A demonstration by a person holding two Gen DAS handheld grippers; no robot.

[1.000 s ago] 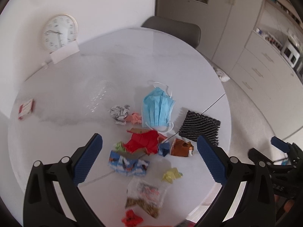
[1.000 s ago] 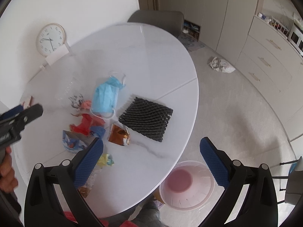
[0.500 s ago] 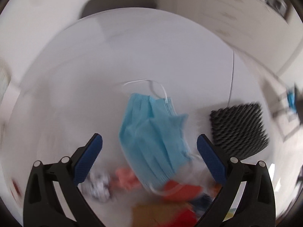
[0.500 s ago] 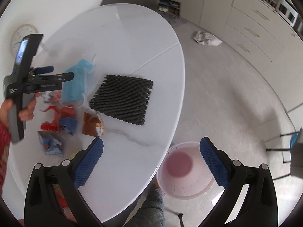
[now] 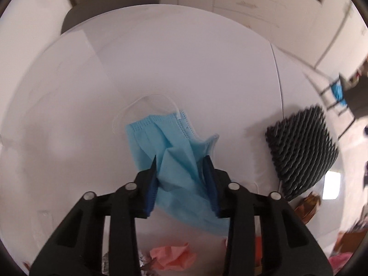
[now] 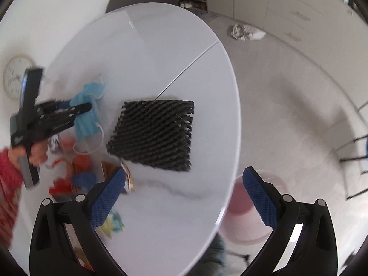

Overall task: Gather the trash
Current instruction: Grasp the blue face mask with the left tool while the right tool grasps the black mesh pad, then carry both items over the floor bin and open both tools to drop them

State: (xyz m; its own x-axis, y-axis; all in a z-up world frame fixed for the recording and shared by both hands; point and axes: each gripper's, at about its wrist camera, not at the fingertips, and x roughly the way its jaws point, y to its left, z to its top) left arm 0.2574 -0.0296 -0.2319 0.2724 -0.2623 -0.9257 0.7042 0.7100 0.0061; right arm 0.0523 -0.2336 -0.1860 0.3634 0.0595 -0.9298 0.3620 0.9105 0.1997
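Note:
A blue face mask [image 5: 174, 142] lies on the white table [image 5: 184, 64], bunched up between the blue pads of my left gripper [image 5: 180, 161]. Its jaws are closing and pinch the fabric. From the right wrist view the same mask [image 6: 88, 96] shows under the left gripper [image 6: 80, 109], which a hand [image 6: 34, 151] in a red sleeve holds. My right gripper [image 6: 184, 172] stands open and empty above the table's near edge, short of the black foam net [image 6: 154, 131].
More trash lies near the mask: a crumpled pink paper [image 5: 172, 255], a brown wrapper [image 5: 308, 204], red scraps [image 6: 80, 161] and the black net [image 5: 301, 147]. A pink bin [image 6: 243, 218] stands on the floor below the table edge. A grey chair [image 5: 110, 2] is behind the table.
My left gripper came down onto the blue mask and its wide-open jaws closed on it. The right gripper sank closer to the table and the black net.

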